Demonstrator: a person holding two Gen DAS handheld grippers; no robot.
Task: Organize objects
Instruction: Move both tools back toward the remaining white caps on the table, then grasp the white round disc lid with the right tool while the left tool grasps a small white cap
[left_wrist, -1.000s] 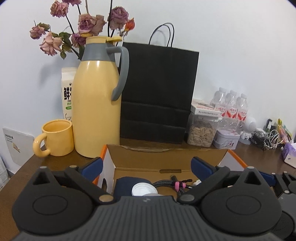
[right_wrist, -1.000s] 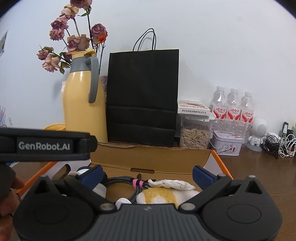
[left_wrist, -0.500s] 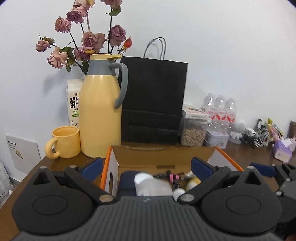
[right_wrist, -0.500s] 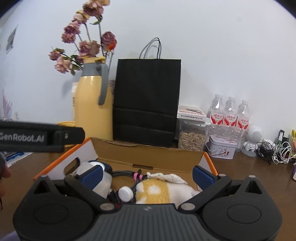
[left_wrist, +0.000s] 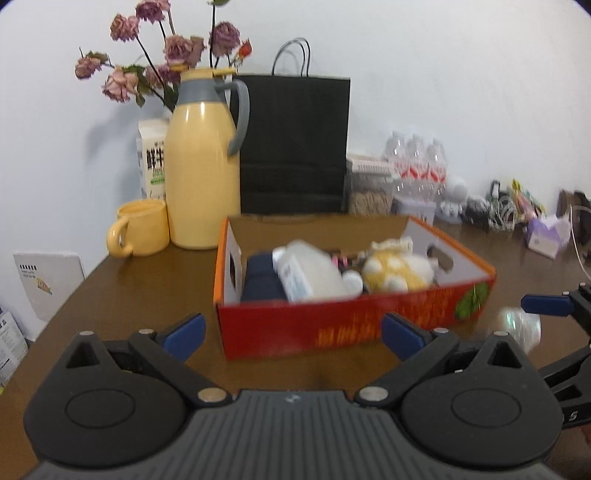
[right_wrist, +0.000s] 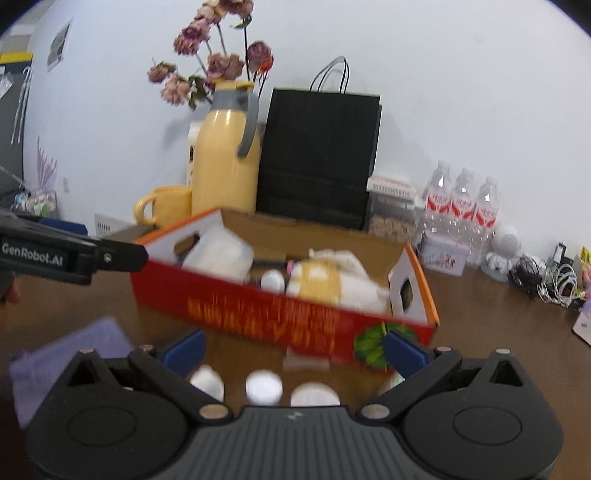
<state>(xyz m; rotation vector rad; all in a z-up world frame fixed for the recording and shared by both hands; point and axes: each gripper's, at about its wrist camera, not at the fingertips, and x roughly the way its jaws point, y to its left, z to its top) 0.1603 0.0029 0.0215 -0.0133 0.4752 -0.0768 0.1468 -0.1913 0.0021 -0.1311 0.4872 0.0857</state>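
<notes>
Both grippers, your left gripper (left_wrist: 291, 328) and your right gripper (right_wrist: 293, 345), are hanging with jaws spread wide and gripping nothing, just short of the red box (left_wrist: 347, 317) on the wooden table (left_wrist: 129, 288). Inside the box, a white bottle (left_wrist: 310, 271) is lying beside a yellow plush toy (left_wrist: 395, 269), while three white caps (right_wrist: 264, 386) are sitting on the table between your right gripper's fingers.

Both wrist views face the red box (left_wrist: 354, 321) (low, near) from tabletop height.

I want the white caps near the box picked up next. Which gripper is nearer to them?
Right. The right gripper hangs directly over the white caps; the left gripper sits off to their left, facing the red box.
</notes>
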